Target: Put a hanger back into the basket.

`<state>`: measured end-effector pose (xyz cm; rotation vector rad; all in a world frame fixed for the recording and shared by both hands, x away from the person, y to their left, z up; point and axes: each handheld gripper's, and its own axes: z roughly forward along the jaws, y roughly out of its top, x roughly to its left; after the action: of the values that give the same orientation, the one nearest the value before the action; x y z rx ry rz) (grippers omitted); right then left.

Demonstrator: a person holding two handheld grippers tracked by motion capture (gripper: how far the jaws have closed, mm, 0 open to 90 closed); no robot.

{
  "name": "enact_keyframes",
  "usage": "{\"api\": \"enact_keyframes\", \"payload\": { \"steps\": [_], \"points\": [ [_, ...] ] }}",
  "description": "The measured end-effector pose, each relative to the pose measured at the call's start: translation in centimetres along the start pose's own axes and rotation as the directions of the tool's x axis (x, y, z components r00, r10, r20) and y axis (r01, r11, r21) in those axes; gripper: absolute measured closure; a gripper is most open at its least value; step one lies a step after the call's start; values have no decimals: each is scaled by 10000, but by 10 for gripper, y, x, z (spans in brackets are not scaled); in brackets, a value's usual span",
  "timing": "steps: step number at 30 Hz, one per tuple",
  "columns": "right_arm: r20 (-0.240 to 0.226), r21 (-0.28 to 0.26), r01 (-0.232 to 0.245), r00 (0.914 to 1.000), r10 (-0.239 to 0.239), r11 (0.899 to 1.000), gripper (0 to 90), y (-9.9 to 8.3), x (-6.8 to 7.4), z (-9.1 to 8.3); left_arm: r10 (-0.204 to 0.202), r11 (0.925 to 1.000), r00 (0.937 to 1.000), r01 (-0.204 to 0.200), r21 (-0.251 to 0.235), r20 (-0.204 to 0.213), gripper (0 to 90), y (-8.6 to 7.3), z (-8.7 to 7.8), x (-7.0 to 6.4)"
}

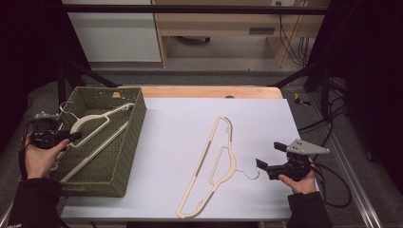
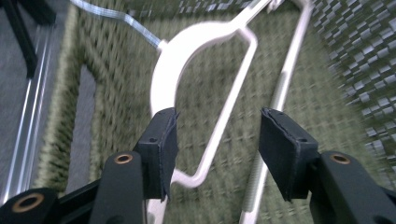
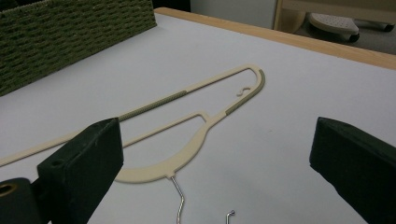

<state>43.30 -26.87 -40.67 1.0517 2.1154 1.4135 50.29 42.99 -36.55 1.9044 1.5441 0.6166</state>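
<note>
Work in hand: moving hangers from the desk (image 1: 266,118) into the woven basket (image 1: 135,123); one white hanger (image 1: 97,121) already lies inside it, and a cream hanger (image 1: 209,166) is left on the desk.

Cream hanger, place: flat on the pale desk top, right of the basket and well apart from it.

Cream hanger, long axis: runs from the near edge of the desk away and slightly right; its wire hook (image 1: 249,173) sticks out sideways toward the right gripper.

Right gripper (image 1: 267,156): jaws apart, holding nothing, low over the desk just beside the hook. In the right gripper view the hanger's neck (image 3: 180,161) and the hook wire (image 3: 180,200) lie between the two jaws, ahead of them.

Left gripper (image 1: 71,137): jaws apart and empty, over the basket's left side; in the left gripper view the white hanger (image 2: 187,51) lies below and beyond them.

Nearer hand: the right, by far.

Likely next move: a short push forward and down, closing on the neck where the hook joins.

Risk: the thin wire could slip between the pads.
</note>
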Motion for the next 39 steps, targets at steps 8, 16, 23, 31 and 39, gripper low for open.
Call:
{"api": "enact_keyframes", "payload": {
  "steps": [8, 16, 23, 31, 39],
  "points": [
    [22, -96, 10, 10000, -10, 10000, 33, 1, 0, -1, 726, 9787, 9926, -522, -1983, 969, 415, 9, -28, -36],
    [32, -144, 56, 10000, -56, 9999, 36, 0, 0, -2, 1718, 9248, 9621, -834, -3711, 2119, 313, 14, -52, -83],
    [-44, -78, 92, 9999, -92, 9999, 44, 0, 2, 1, 2508, 9003, 9257, -1156, -4197, 2831, 245, 10, -53, -119],
    [-107, -67, 97, 9999, -97, 9999, 48, -1, 3, 2, 3281, 8750, 8828, -1499, -4603, 3361, 177, 0, -46, -163],
    [-169, -7, 117, 9998, -117, 9999, 47, -3, 4, 4, 3674, 8724, 8523, -1771, -4555, 3722, 157, -12, -37, -203]
  ]
}}
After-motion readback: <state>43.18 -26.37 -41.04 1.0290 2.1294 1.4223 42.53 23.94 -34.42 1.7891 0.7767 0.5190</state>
